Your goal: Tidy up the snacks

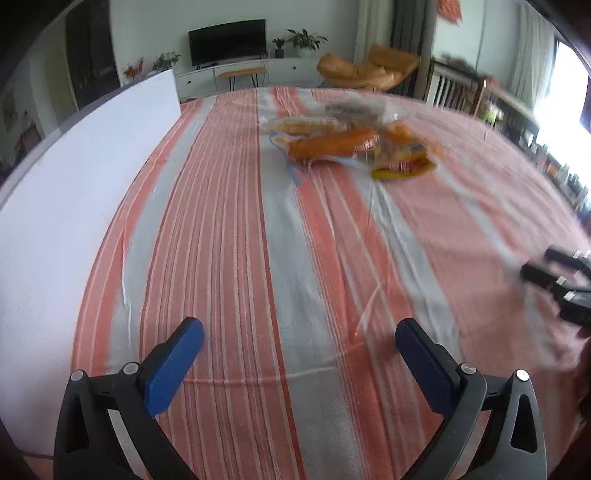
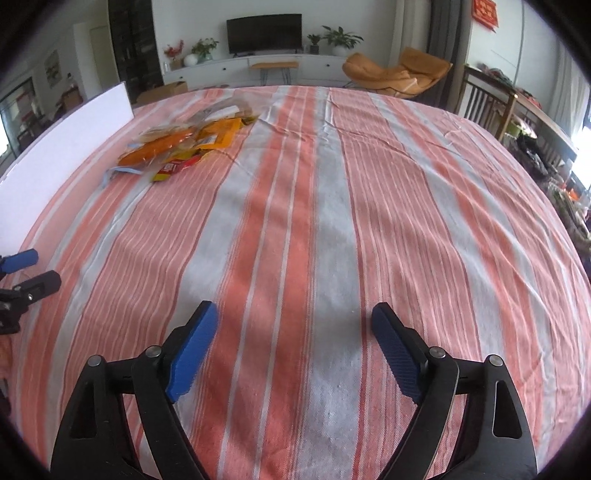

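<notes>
A pile of snack packets in orange, yellow and clear wrappers lies on the far part of the striped tablecloth; it is blurred in the left wrist view. The same pile shows at the far left in the right wrist view. A clear bag with a blue strip lies at the pile's near edge. My left gripper is open and empty, well short of the pile. My right gripper is open and empty over bare cloth, far right of the pile. Each gripper shows at the edge of the other's view.
A white board stands along the table's left edge. Beyond the table are a TV, a low bench, an orange lounge chair and wooden chairs at the right.
</notes>
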`<state>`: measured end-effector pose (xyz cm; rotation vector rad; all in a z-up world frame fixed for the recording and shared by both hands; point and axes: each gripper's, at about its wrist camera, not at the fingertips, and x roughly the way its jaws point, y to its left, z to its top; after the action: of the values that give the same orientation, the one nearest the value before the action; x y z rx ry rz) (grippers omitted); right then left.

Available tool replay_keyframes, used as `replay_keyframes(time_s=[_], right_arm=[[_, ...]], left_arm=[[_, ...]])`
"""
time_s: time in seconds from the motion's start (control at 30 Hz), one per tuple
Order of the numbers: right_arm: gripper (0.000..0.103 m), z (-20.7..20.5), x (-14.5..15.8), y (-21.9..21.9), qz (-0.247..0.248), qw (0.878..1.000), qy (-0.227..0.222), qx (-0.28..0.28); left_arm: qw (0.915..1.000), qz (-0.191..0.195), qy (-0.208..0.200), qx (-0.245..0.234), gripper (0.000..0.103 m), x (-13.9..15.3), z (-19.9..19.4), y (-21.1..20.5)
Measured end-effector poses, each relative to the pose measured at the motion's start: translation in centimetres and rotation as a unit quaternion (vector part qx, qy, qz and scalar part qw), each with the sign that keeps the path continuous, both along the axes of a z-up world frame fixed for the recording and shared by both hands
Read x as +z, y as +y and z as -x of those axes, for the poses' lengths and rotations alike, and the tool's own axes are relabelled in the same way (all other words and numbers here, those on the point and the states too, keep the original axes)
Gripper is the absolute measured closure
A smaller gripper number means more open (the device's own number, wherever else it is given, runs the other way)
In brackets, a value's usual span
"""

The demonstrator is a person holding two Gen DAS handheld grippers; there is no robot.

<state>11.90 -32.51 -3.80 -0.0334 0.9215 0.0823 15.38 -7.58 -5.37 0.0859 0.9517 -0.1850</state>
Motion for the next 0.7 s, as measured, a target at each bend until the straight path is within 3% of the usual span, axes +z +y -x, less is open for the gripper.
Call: replay_keyframes(time_s=[0.7], right_arm=[[0.014,-0.13,-0.15,-0.24,-0.001,1.000,0.000,-0.002]], left_arm=[[1.0000,0.003,0.002,-0.001,0.000,0.30,-0.09,0.17]])
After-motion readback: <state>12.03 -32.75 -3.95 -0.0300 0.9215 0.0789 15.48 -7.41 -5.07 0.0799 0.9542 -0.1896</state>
